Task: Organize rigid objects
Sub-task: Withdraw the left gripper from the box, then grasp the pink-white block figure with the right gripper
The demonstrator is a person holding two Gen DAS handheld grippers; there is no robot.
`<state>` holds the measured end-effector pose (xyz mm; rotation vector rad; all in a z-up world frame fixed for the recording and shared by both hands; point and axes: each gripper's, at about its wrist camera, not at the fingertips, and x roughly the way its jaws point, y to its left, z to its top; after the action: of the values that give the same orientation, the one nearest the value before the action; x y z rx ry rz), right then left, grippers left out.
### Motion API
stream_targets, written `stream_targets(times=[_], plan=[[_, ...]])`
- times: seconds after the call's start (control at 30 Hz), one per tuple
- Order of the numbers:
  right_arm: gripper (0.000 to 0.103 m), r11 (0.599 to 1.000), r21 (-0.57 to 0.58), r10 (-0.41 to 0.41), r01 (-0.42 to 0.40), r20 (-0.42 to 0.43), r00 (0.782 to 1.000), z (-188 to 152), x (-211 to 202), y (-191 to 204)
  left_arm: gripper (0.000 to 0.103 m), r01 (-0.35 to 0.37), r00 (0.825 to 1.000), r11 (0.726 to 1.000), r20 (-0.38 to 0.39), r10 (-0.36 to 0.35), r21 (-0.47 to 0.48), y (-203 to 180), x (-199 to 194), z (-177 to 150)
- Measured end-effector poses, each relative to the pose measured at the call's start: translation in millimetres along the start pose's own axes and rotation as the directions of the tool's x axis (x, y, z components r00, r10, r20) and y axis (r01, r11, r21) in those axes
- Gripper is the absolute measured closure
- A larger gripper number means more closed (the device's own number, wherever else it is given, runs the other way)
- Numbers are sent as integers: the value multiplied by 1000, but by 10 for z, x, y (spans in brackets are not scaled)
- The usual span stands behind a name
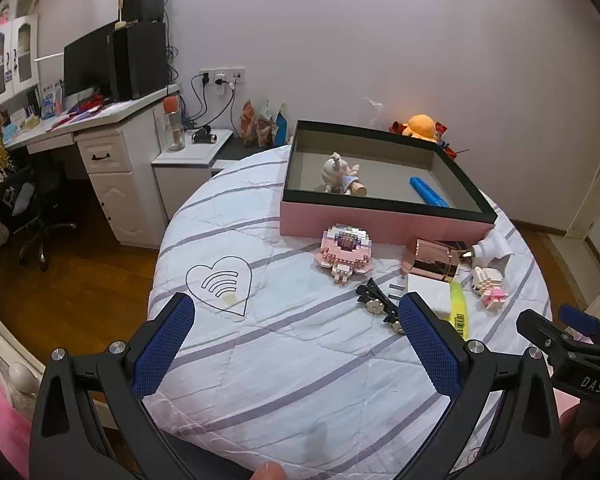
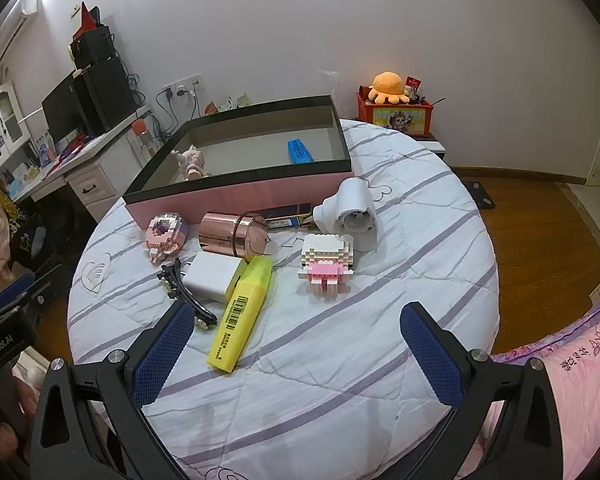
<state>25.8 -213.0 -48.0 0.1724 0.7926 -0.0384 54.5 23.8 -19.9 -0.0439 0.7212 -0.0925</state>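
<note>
- Both tongs, left gripper (image 1: 296, 344) and right gripper (image 2: 296, 352), gaped wide, empty.
- Yellow highlighter (image 2: 242, 312) lay at eleven o'clock; pink box (image 2: 236, 200) beyond.
- Best gripped across its flat sides, mid-body.

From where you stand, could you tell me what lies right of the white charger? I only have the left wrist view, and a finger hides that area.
Observer: A yellow highlighter lies full length beside the white charger, its barcode facing up.
Operator: Thank you. Is the white block figure standing?
Observer: No, the white block figure lies flat, its pink part toward the right gripper.
Operator: Is that gripper holding anything?
Observer: No, the right gripper is open and empty.
</note>
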Motion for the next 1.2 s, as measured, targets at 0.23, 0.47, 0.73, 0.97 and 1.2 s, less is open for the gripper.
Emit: stream_targets(times=[0.23,0.47,0.73,0.97,1.2], plan=[[0,1000,-5,-14,14,-10,1000,27,86,-1,0,-10,1000,1000,-11,10,8,-9,77,9],[0,998,-1,-55,55,-42,998,91,344,-78,0,-10,1000,1000,-8,11,30,-82,201,49],[0,994,1,-110,110,-75,991,229,730,-190,0,1,999,999,-32,0,41,-132,389,82],[24,989,-11,-145,145,-117,982,241,962,-245,0,12,998,999,-63,-9,42,-161,493,46],[58,992,-53,-116,111,-103,988,221,955,-167,0,14,998,999,-68,-11,45,-164,473,32]])
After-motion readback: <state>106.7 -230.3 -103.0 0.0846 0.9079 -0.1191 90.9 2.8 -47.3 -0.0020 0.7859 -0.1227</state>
